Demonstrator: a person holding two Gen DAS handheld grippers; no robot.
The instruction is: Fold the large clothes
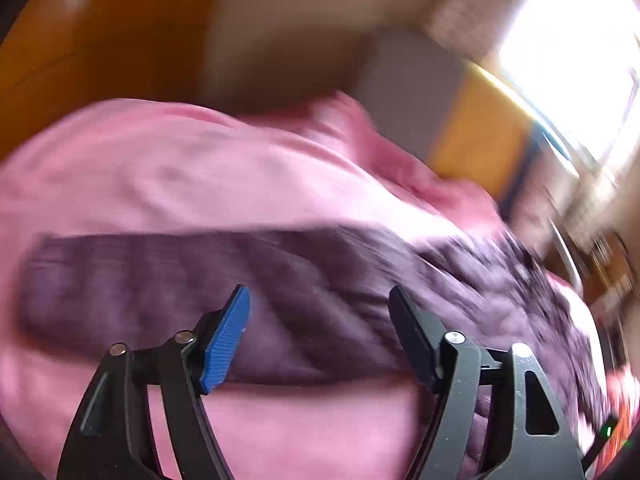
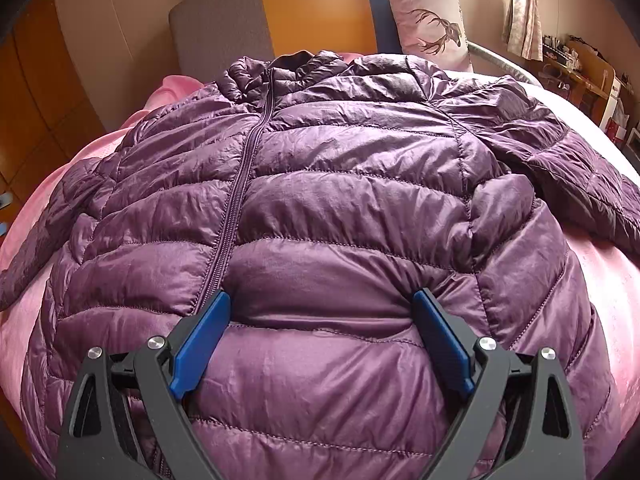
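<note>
A purple quilted puffer jacket (image 2: 320, 208) lies front up and zipped on a pink bedspread (image 2: 52, 216), collar towards the headboard. Its right sleeve (image 2: 580, 168) stretches out to the right; its left sleeve (image 2: 44, 224) lies down the left side. My right gripper (image 2: 322, 300) is open, its fingertips pressed onto the jacket's lower front, just right of the zipper. In the blurred left wrist view, my left gripper (image 1: 320, 296) is open and empty above a dark purple sleeve (image 1: 168, 292) lying across the pink bedspread (image 1: 160, 168).
A grey, orange and blue headboard (image 2: 304, 12) stands at the far end, with a deer-print pillow (image 2: 432, 20) against it. Wooden wardrobe doors (image 2: 32, 92) are on the left. A cluttered desk (image 2: 576, 68) and a curtained window are on the right.
</note>
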